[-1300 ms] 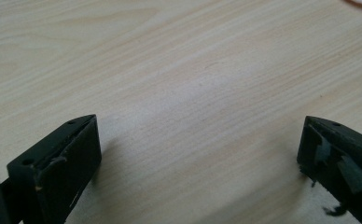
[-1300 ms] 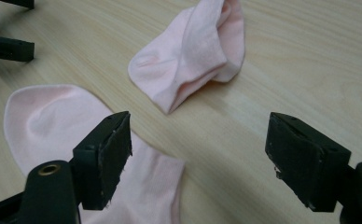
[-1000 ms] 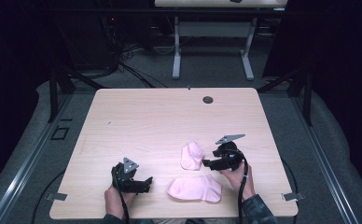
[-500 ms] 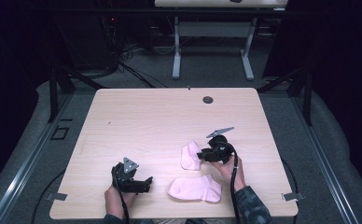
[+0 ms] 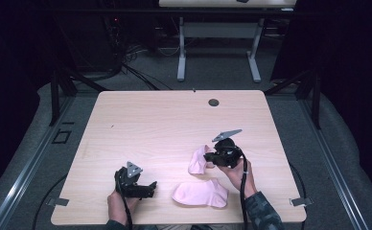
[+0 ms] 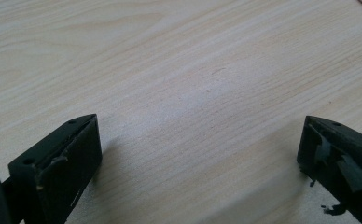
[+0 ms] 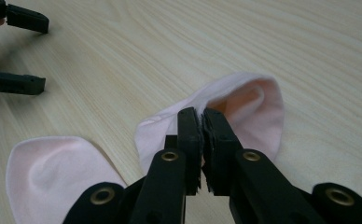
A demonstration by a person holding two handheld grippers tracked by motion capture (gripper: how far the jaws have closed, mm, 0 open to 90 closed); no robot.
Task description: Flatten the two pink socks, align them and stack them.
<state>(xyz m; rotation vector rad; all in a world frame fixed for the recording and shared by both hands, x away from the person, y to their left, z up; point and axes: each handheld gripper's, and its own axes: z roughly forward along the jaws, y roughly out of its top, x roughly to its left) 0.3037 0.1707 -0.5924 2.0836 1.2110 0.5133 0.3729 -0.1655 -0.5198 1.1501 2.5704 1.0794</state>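
Two pink socks lie on the wooden table (image 5: 165, 120). The farther sock (image 5: 197, 162) (image 7: 258, 116) has its edge pinched between the jaws of my right gripper (image 5: 212, 157) (image 7: 201, 114), which have just been closing and now stand together on the fabric. That sock's cuff gapes open behind the jaw tips. The nearer sock (image 5: 201, 193) (image 7: 53, 168) lies flat by the front edge, untouched. My left gripper (image 5: 150, 187) (image 6: 198, 140) rests on the table at the front left, jaws wide open over bare wood; it also shows far off in the right gripper view (image 7: 30, 51).
A small dark grommet (image 5: 214, 102) sits in the tabletop near the far edge. Beyond the table stand a white-legged desk frame (image 5: 217, 48) and cables on a grey floor. The person's hands reach in over the table's front edge.
The right gripper shifted left onto the farther sock and its jaws closed on the sock's edge, which now stands up a little. The left gripper stayed put.
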